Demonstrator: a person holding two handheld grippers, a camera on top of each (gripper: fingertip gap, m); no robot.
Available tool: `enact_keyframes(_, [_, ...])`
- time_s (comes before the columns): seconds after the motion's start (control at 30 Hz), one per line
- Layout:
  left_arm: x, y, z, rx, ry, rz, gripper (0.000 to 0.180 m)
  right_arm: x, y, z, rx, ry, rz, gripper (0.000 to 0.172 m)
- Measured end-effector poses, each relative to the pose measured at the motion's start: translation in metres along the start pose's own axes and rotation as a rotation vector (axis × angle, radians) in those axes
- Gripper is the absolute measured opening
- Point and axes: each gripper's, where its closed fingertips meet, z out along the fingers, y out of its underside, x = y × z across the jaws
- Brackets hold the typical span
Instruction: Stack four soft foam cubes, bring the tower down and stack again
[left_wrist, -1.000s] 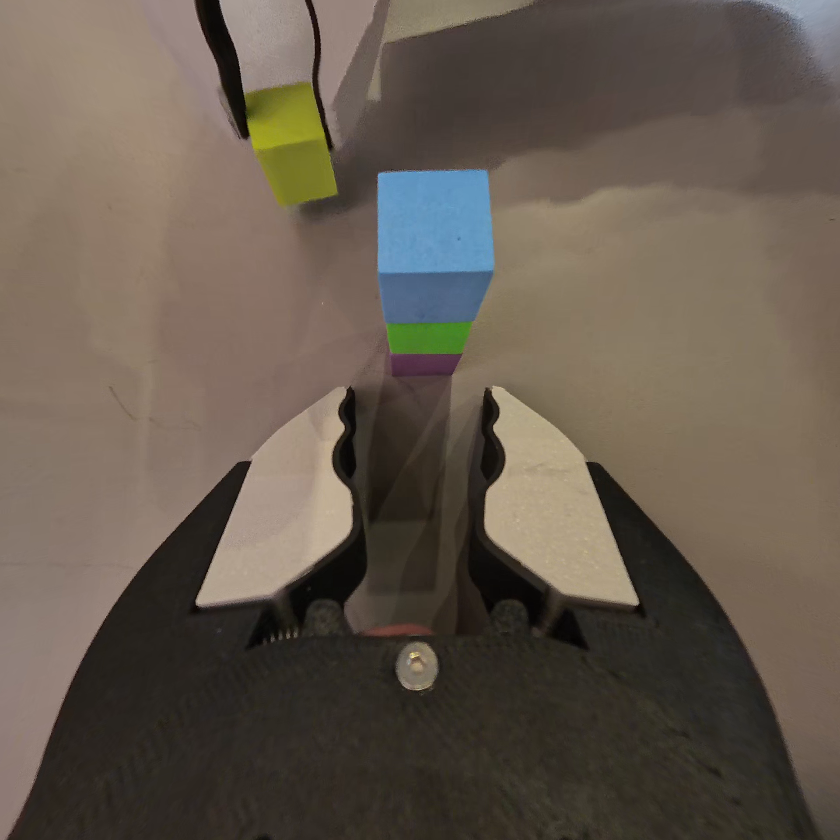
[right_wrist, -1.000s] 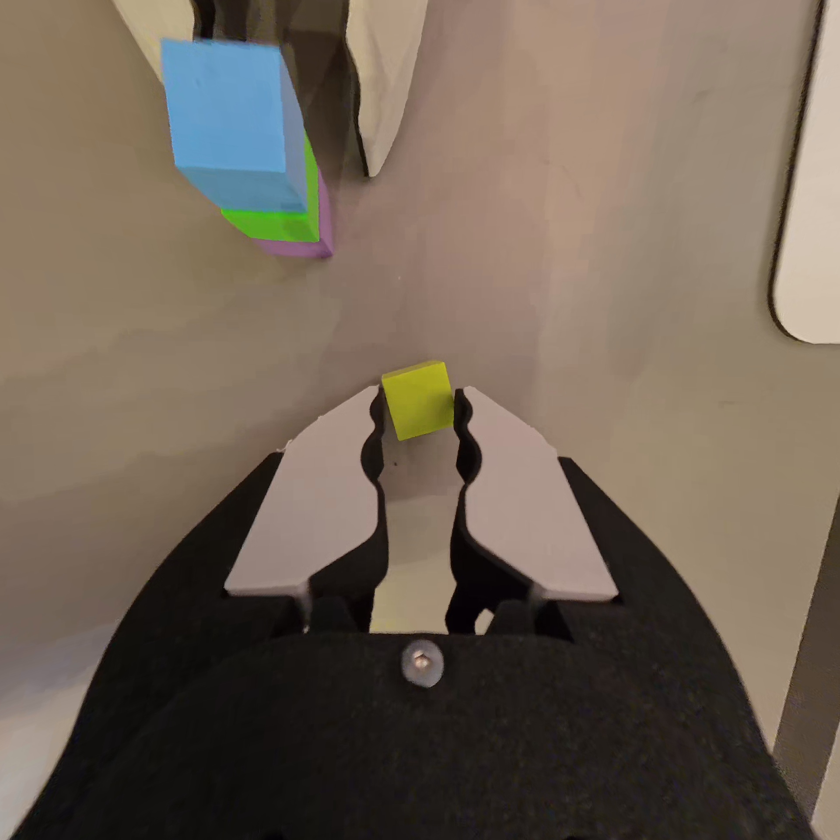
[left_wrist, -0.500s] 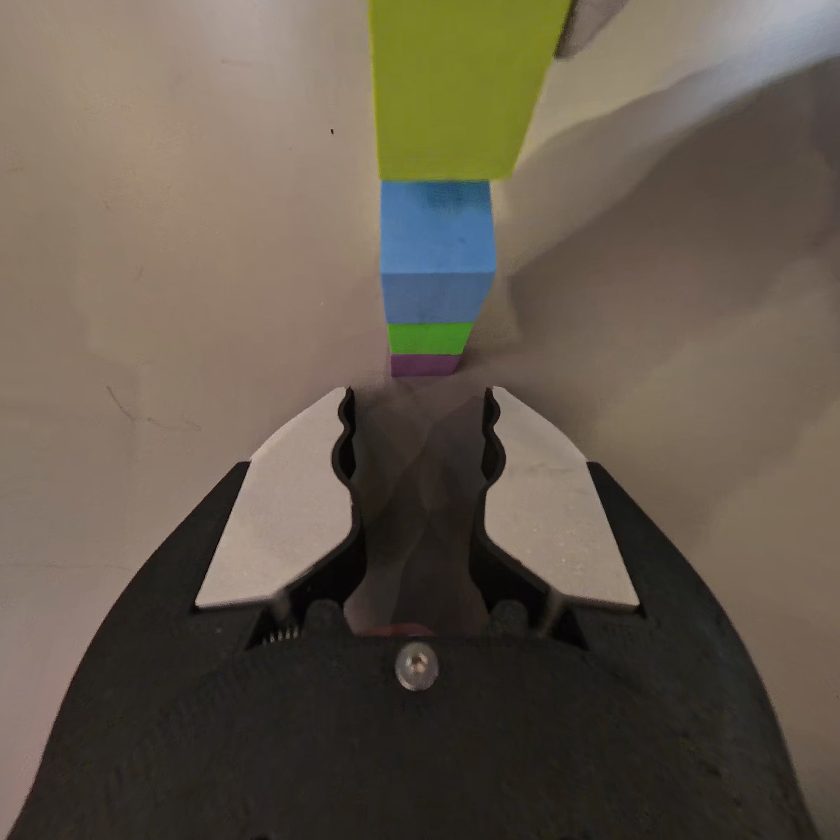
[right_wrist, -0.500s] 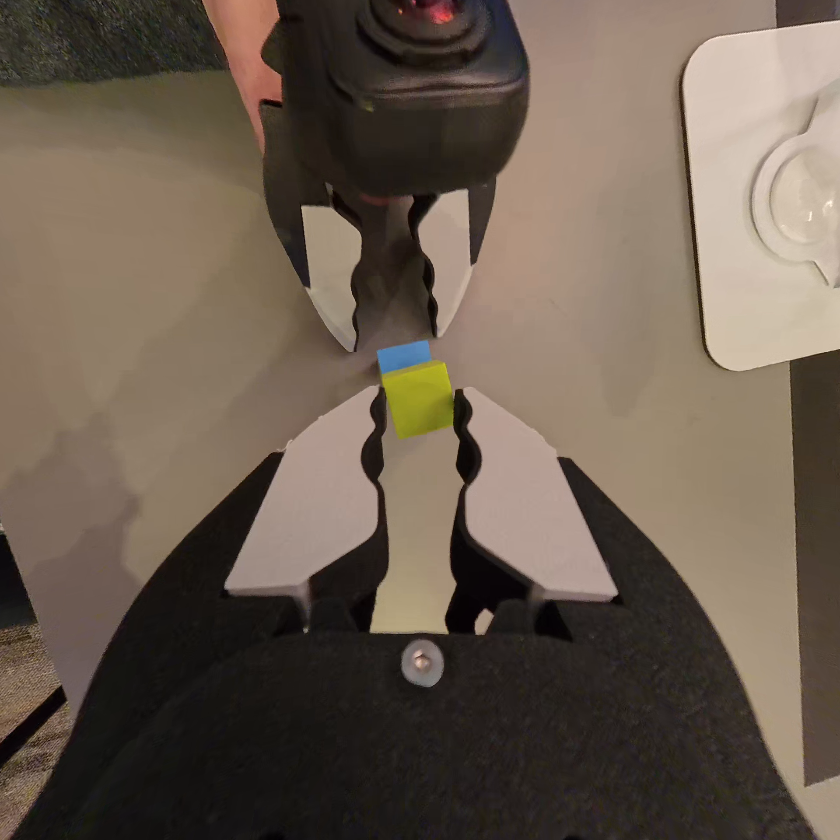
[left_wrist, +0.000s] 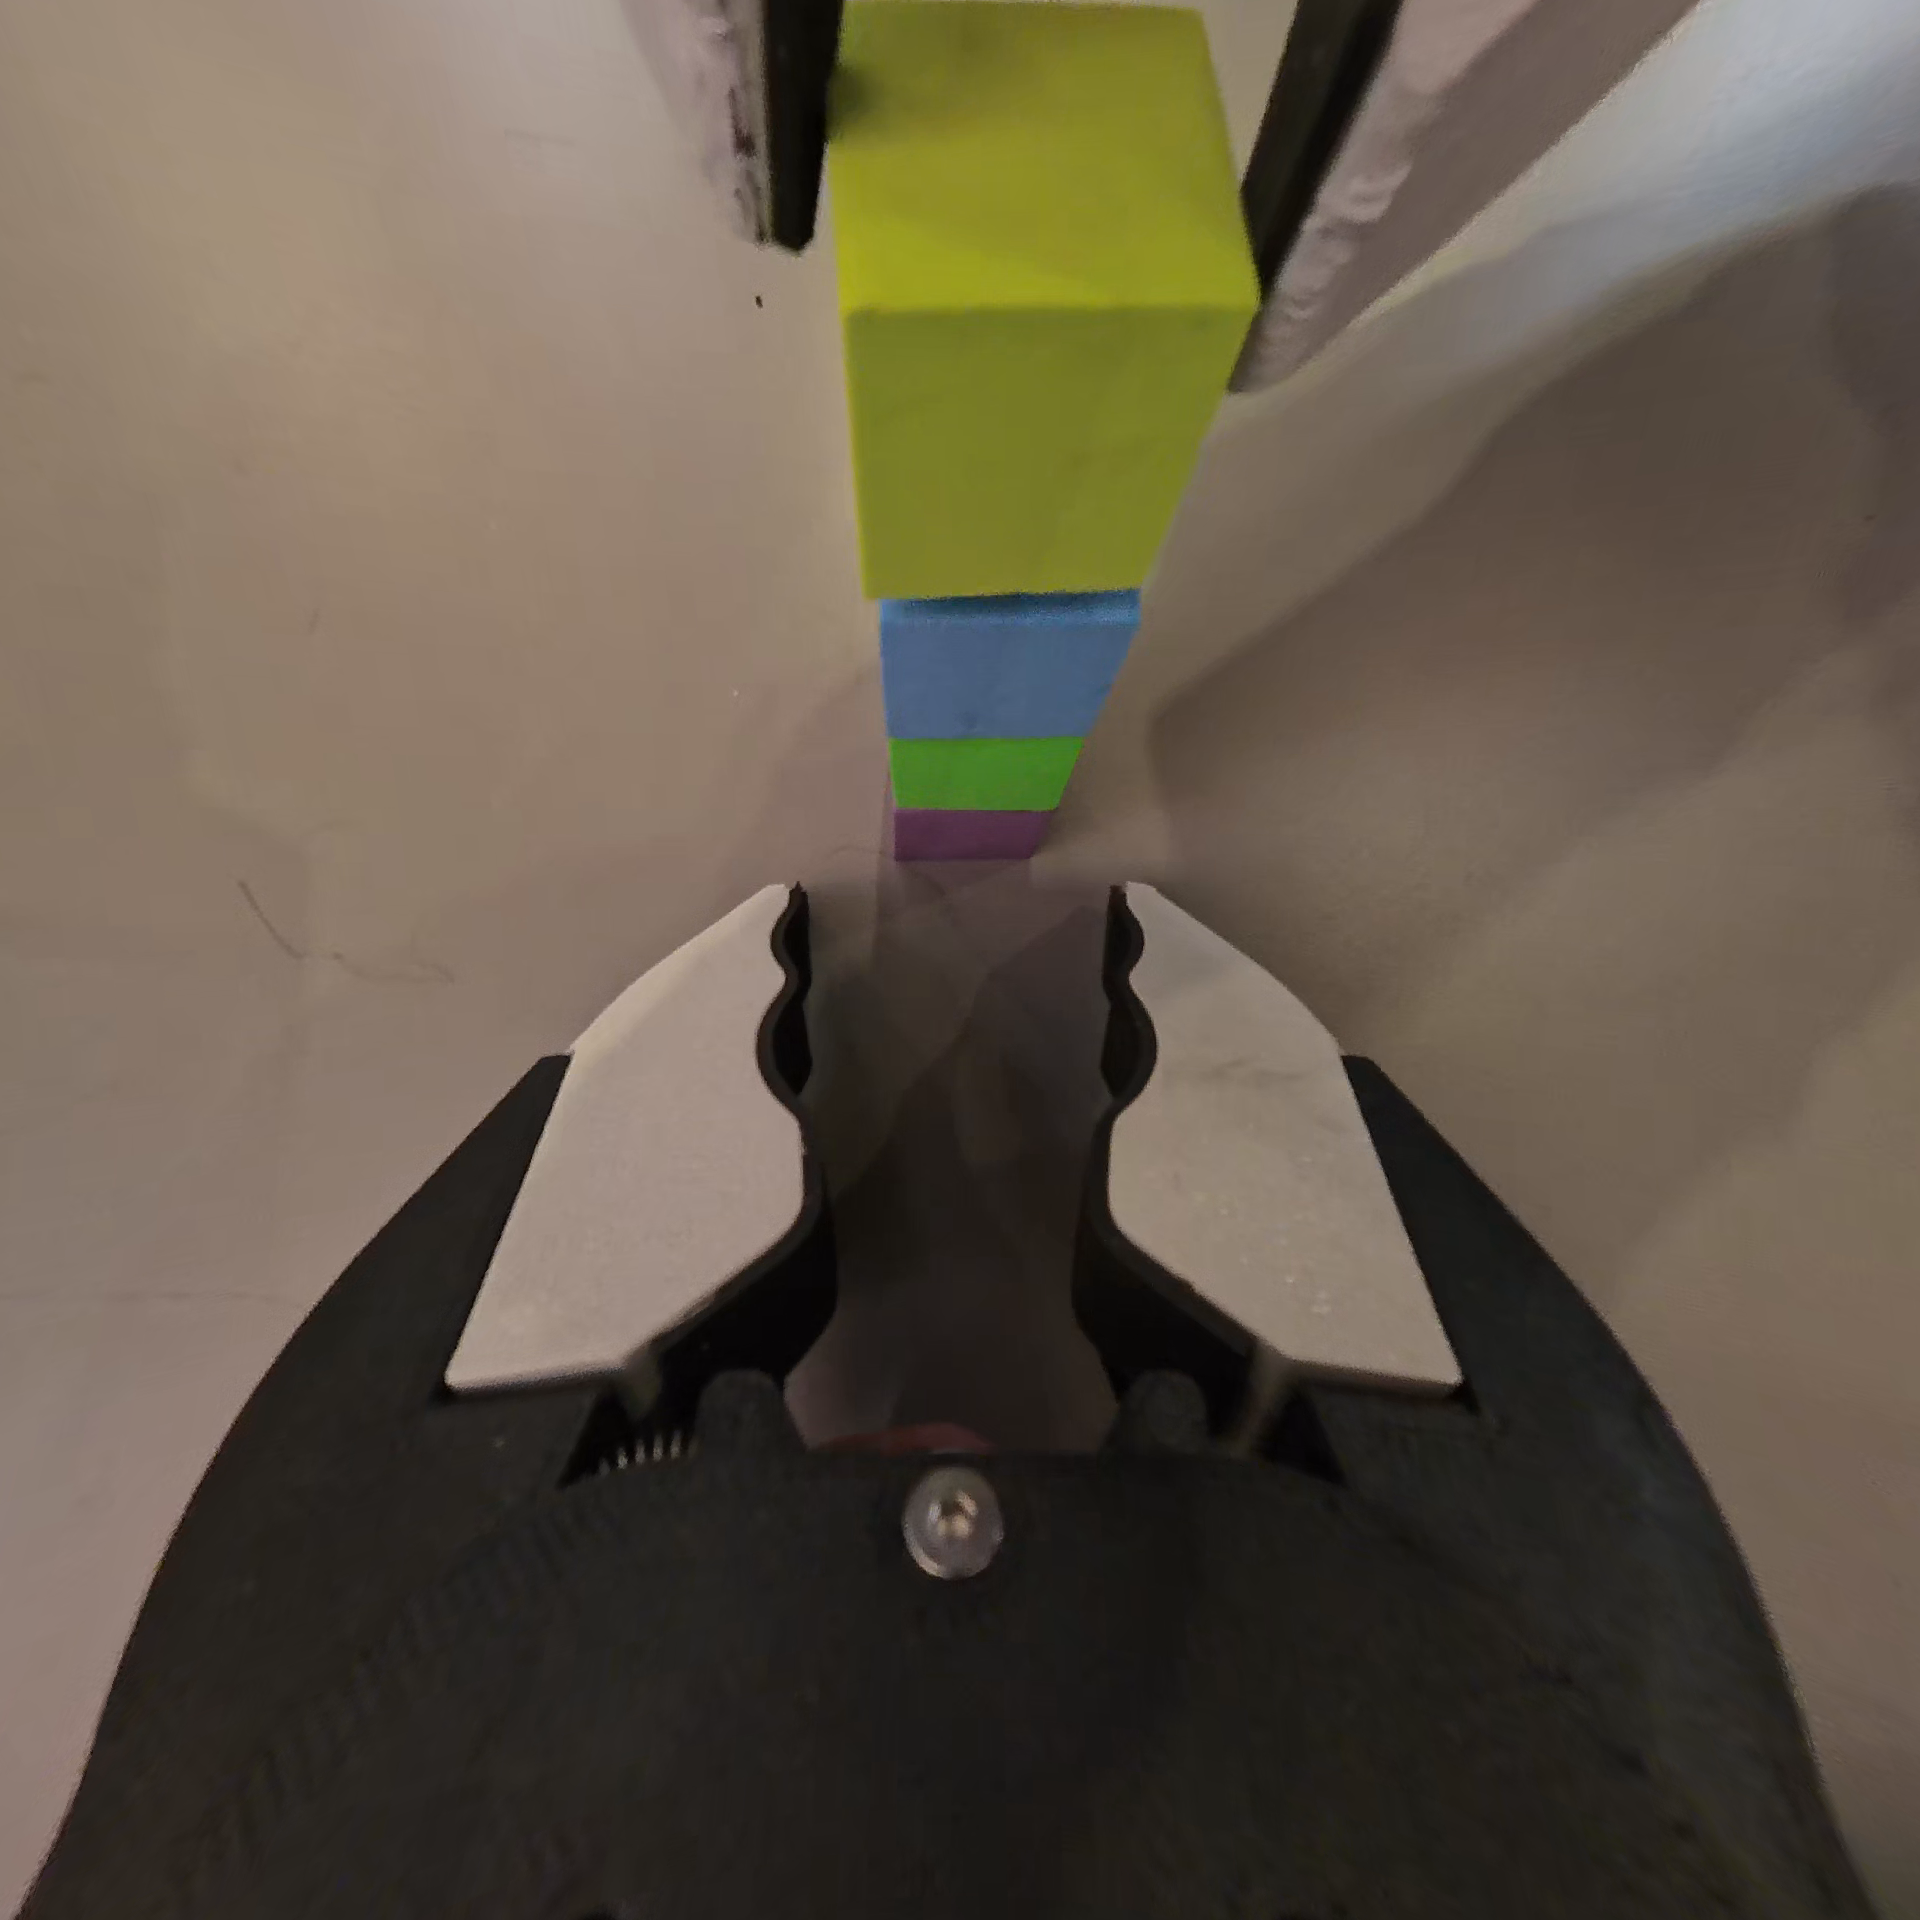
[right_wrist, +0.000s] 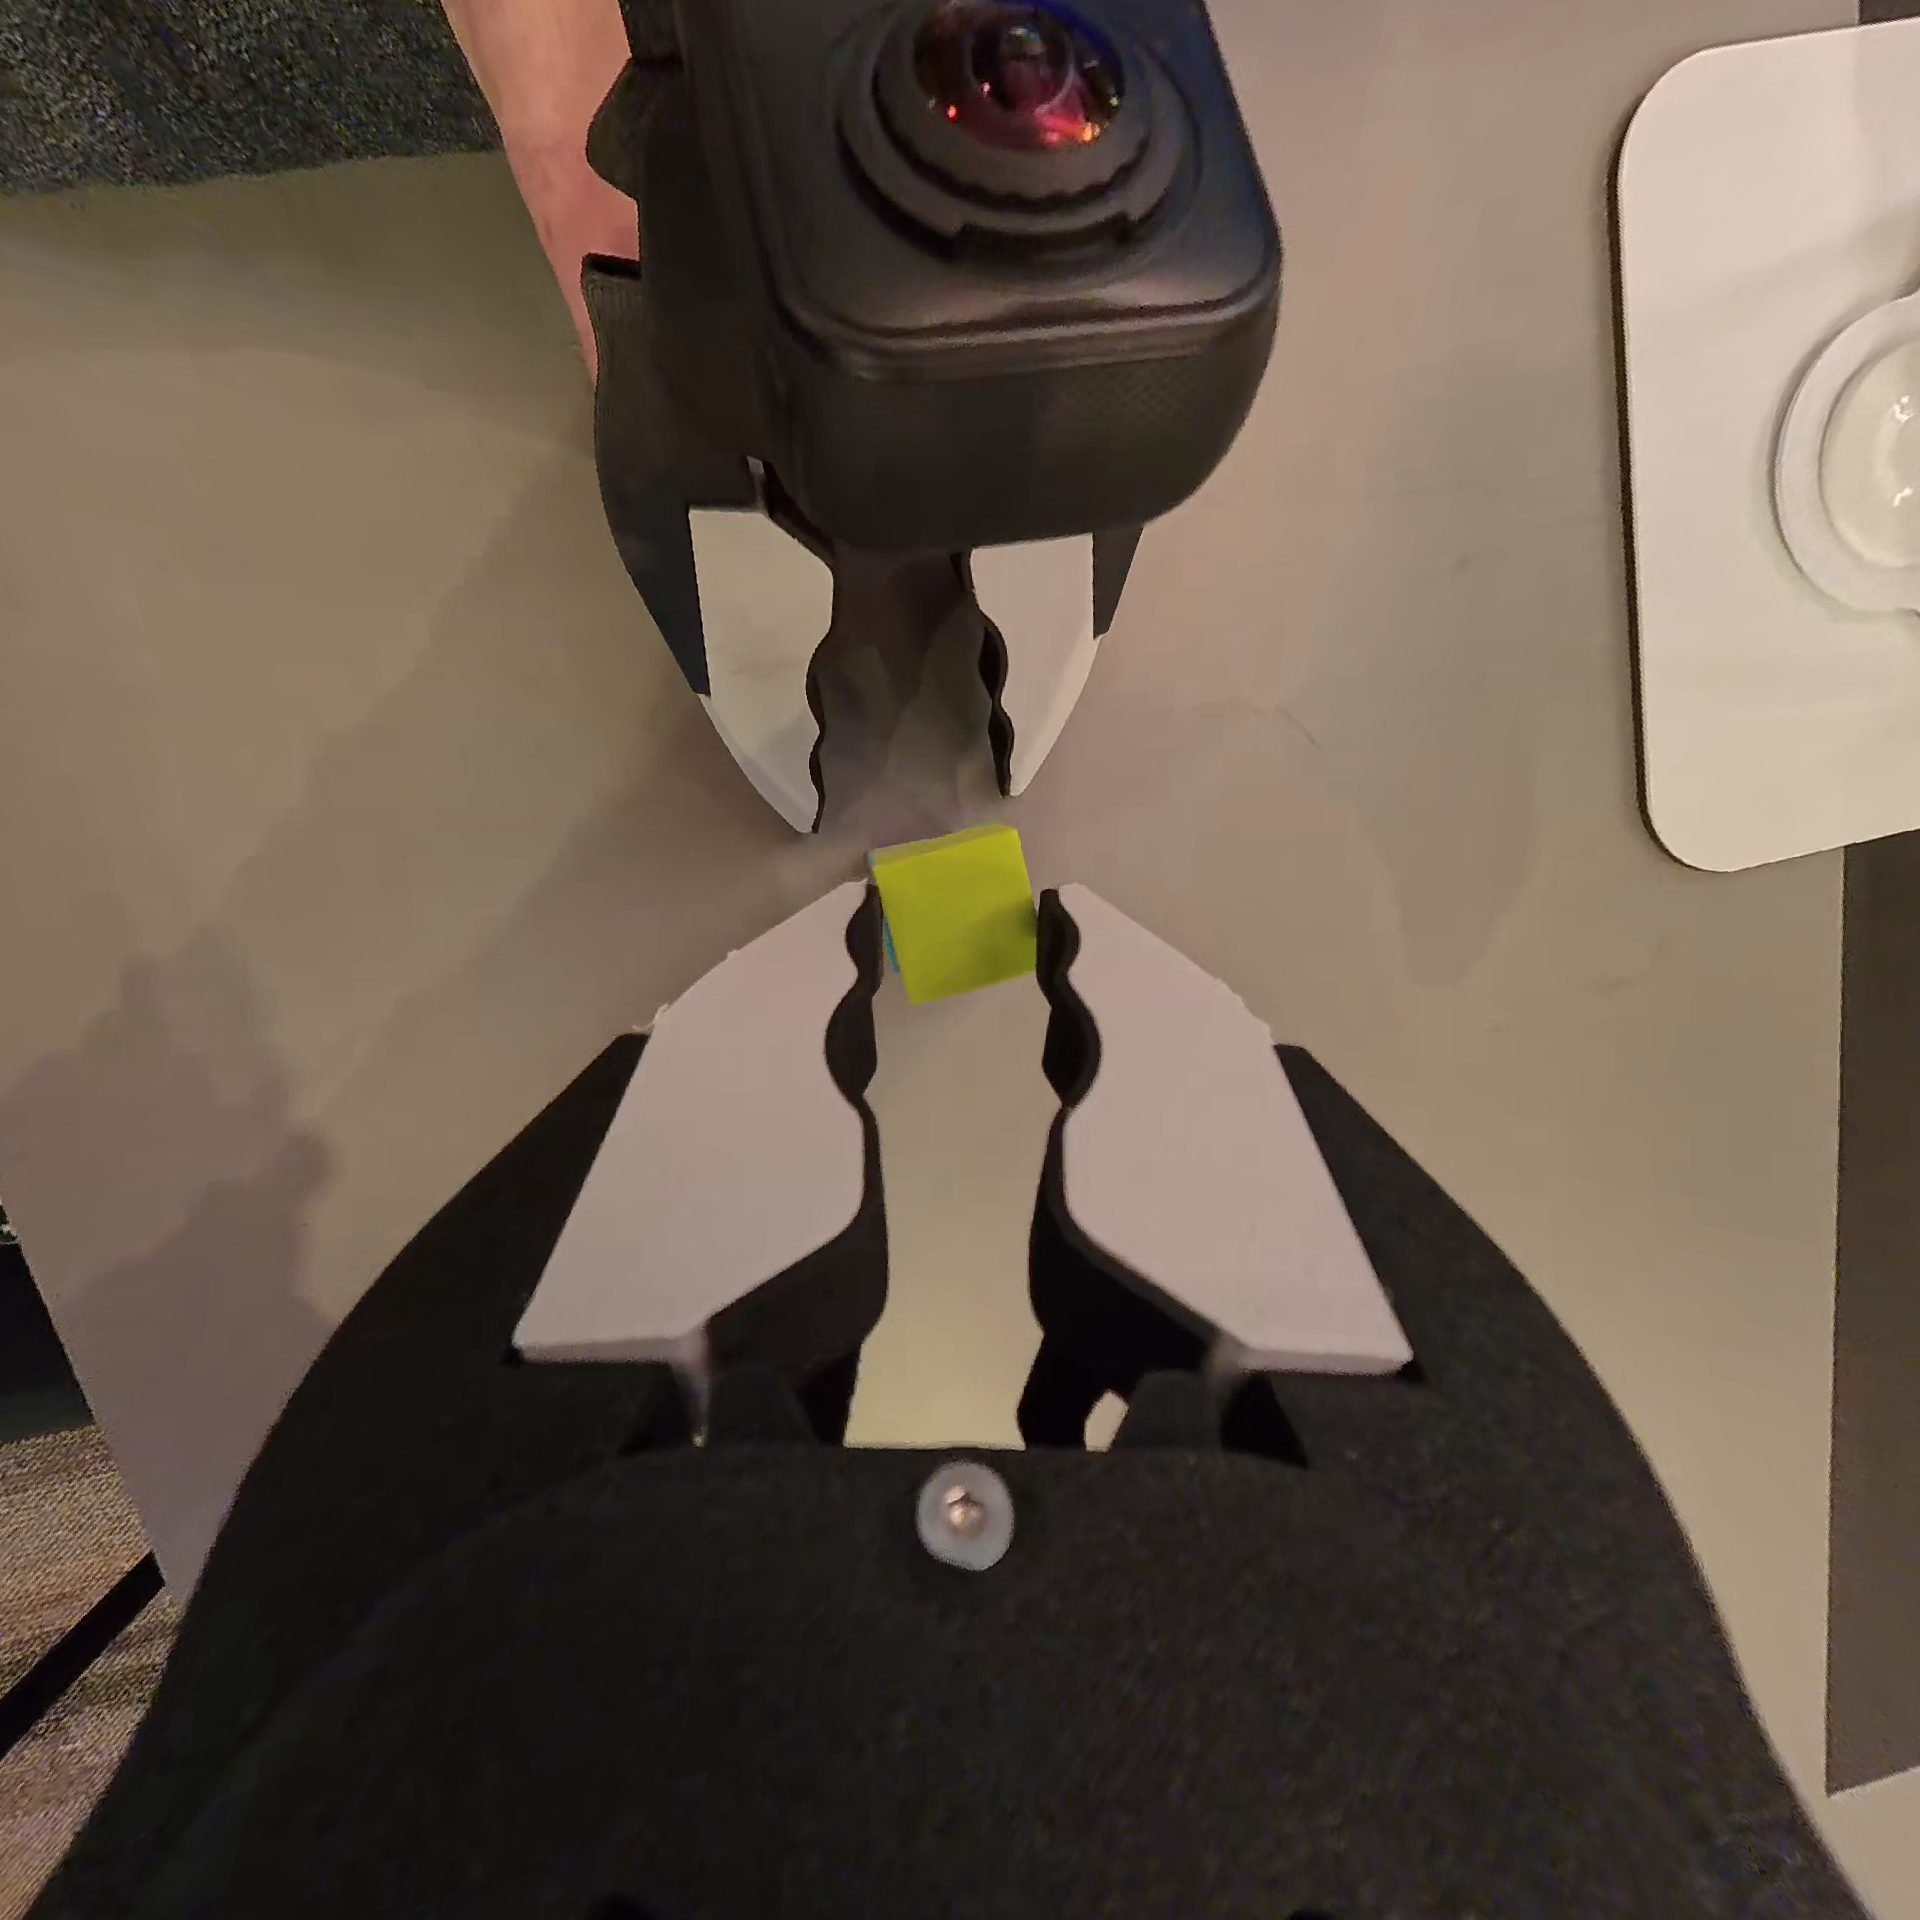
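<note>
Your right gripper (right_wrist: 956, 894) clamps the yellow cube (left_wrist: 1029, 312) over the blue cube (left_wrist: 1003, 675); left gripper (left_wrist: 956, 904) stands wide, empty. Next, square it, then release.

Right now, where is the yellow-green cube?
The yellow-green cube is between the right tongs, directly over the blue cube that tops the green and purple stack, just ahead of the open left tongs.

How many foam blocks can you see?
4, all in one tower: purple block at the bottom, green block on it, blue block next, yellow block on top between the right tongs.
</note>
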Motion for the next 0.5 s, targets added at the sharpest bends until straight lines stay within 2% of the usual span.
enact_keyframes(0.5, [-0.0004,-0.0002,0.0002,0.000,-0.001,0.001,0.054,-0.0019,0.0008,0.0038,0.004,-0.013,0.001,0.028])
